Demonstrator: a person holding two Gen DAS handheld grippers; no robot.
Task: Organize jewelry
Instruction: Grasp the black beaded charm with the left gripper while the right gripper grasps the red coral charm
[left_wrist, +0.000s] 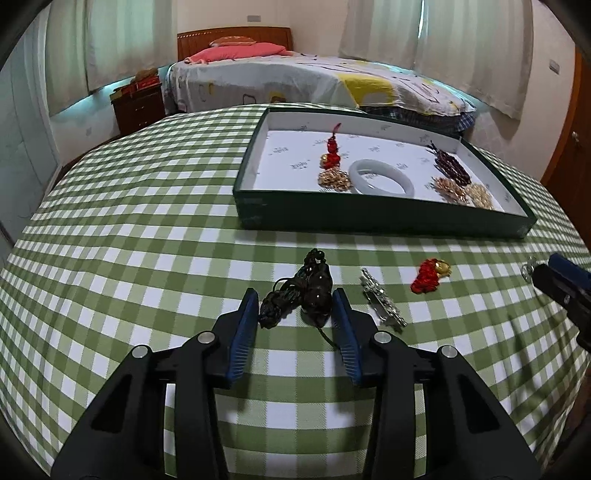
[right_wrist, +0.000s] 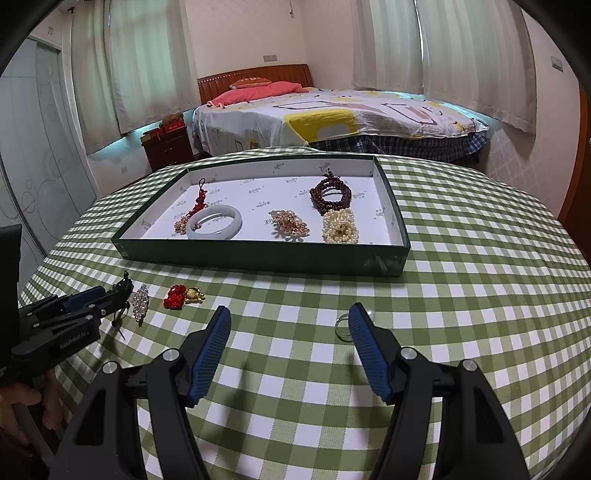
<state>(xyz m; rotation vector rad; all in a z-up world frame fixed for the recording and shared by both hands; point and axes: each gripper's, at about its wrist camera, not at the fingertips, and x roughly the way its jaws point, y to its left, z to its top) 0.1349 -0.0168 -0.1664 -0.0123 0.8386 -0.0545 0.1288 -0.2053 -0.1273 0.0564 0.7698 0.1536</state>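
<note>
Step in hand, by my reading: pick-up of the dark beaded cord piece. The left hand-held gripper sits low over the checked surface, fingers apart, straddling the piece; the right pad looks to be touching or almost touching the beads, the left pad stands clear of the cord. Nothing clamped yet.

Next move calls for closing squarely on the bead cluster, not the loose cord tail, then a lift over the near wall of the green tray.

The right hand-held gripper hangs open, holding nothing; a small clear ring lies just beside its right finger.

Still loose on the surface: a rhinestone clip and a red knot with gold charm.

Tray contents:
- pale jade bangle
- red tassel charm
- gold brooch
- pearl cluster
- dark red bead bracelet
</note>
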